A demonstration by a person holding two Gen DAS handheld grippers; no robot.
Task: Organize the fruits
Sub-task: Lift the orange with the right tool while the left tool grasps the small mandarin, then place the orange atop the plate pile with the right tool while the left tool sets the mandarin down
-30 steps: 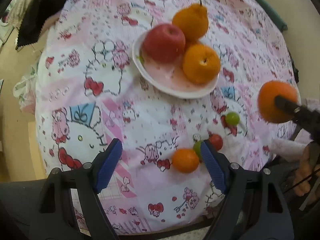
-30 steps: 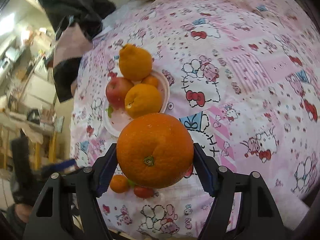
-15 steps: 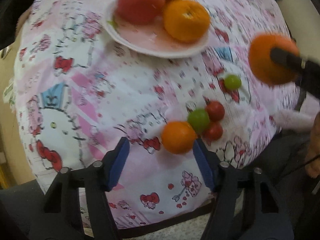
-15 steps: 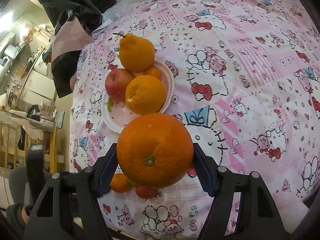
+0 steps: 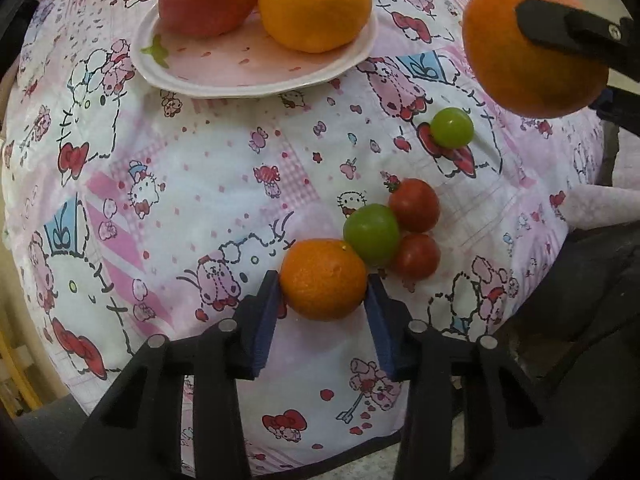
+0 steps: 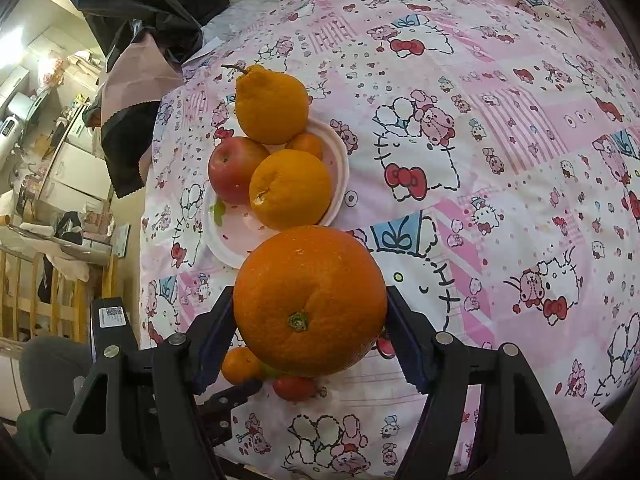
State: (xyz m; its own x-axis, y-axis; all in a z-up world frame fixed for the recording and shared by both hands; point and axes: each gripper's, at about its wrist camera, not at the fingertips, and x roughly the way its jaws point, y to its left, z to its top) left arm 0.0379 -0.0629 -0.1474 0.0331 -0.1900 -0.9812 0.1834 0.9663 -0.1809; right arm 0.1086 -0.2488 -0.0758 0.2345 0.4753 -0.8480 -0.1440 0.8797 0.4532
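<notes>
My left gripper (image 5: 321, 279) points down at a small mandarin (image 5: 323, 279) on the pink cartoon-print tablecloth (image 5: 200, 184). Its blue pads touch the mandarin on both sides while the jaws are closing. A green fruit (image 5: 372, 234) and two cherry tomatoes (image 5: 414, 205) lie against the mandarin; another green fruit (image 5: 452, 128) lies apart. My right gripper (image 6: 310, 294) is shut on a large orange (image 6: 310, 300), held above the table near the plate (image 6: 228, 236). An apple (image 6: 236, 168), a tangerine (image 6: 290, 192) and a pear-shaped citrus (image 6: 272, 104) fill the plate.
The table's near edge curves just below the small fruits (image 5: 320, 452). A dark jacket and a cloth (image 6: 140, 80) hang over the far left edge. A person's leg (image 6: 52, 364) shows at lower left. A wooden rail and cluttered shelves (image 6: 40, 160) lie beyond.
My left gripper has dropped toward the table and narrowed around the small mandarin, which now sits between the pads. The right gripper has kept still with the large orange.
</notes>
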